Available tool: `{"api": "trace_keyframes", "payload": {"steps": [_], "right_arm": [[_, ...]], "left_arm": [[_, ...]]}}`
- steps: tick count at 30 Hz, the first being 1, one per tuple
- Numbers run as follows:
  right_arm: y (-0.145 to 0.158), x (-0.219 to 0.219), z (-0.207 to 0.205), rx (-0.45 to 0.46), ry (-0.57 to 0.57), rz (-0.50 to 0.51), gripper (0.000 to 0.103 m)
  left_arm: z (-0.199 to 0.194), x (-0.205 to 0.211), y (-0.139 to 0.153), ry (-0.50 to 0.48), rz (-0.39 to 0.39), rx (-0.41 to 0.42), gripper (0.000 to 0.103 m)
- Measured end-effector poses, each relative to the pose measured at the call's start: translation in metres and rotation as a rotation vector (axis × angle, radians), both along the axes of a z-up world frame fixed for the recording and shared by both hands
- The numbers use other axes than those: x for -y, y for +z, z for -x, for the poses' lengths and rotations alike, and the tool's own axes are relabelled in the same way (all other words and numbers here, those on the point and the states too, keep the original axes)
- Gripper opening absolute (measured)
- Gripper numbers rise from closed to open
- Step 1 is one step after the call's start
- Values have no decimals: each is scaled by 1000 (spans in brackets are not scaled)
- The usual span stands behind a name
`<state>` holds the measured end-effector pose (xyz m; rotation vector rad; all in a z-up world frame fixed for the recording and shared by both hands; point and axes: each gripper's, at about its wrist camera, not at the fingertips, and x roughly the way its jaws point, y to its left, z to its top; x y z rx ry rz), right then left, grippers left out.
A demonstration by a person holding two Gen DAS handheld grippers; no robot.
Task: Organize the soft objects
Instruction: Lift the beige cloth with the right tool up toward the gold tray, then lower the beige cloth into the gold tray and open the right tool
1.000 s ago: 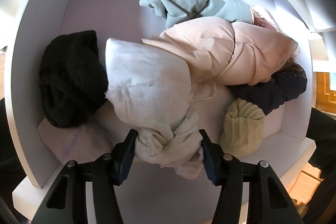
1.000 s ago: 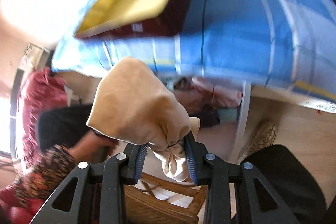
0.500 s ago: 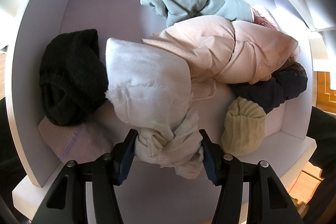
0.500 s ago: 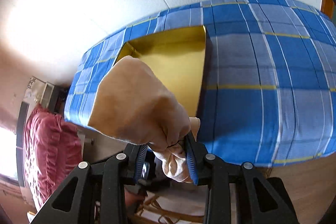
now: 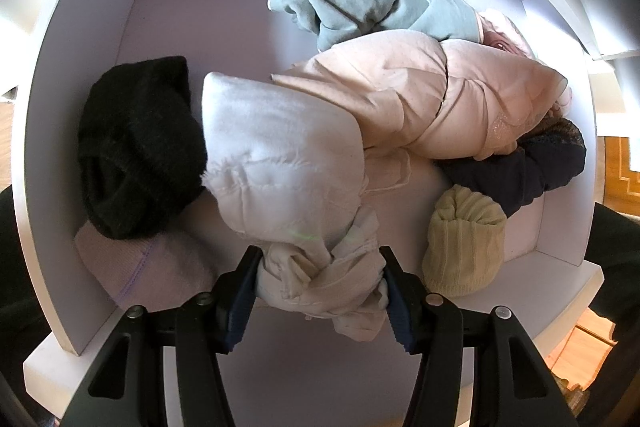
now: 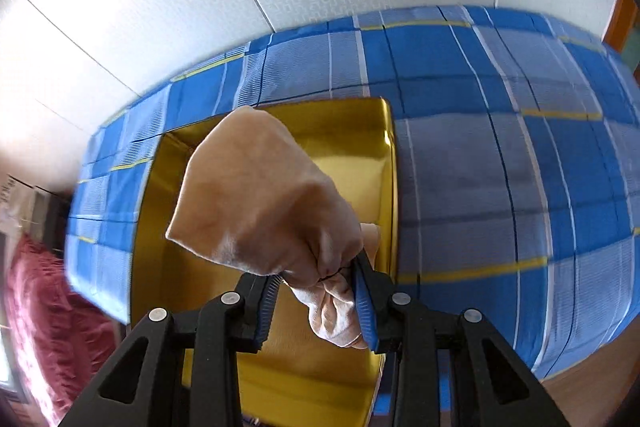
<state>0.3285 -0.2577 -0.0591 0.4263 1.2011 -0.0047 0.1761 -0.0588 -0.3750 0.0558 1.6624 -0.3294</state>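
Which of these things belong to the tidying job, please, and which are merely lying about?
Job:
- white cloth bundle in left tongs
- tan cloth in right tongs
- gold box
- white compartment

Lying about:
- checked bedspread
- red bedding

hat [image 5: 136, 147] left of bundle [image 5: 284, 163]; box [image 6: 360, 155] on bed [image 6: 500, 167]

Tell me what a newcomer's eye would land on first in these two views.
In the right wrist view, the shiny gold tray on the blue plaid bedspread, with the right gripper shut on a tan cloth hanging in front of it. In the left wrist view, a white shelf compartment crowded with bundled clothes, the left gripper clamped on a white bundle beside a black knit hat.
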Motion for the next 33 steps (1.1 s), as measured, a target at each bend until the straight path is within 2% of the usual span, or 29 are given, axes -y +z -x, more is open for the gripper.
{"api": "trace_keyframes", "payload": {"steps": [9, 22, 28, 33], "right_arm": [[-26, -32, -43, -51, 3, 192, 34], [-49, -32, -63, -60, 4, 390, 36], [-56, -26, -64, -54, -4, 395, 37], [-54, -32, -64, -42, 33, 438, 38]], "left_arm": [[-1, 2, 2, 3, -2, -3, 58], [-2, -1, 0, 4, 0, -6, 58], [-2, 0, -1, 3, 0, -6, 58], [-3, 0, -2, 5, -4, -8, 59]]}}
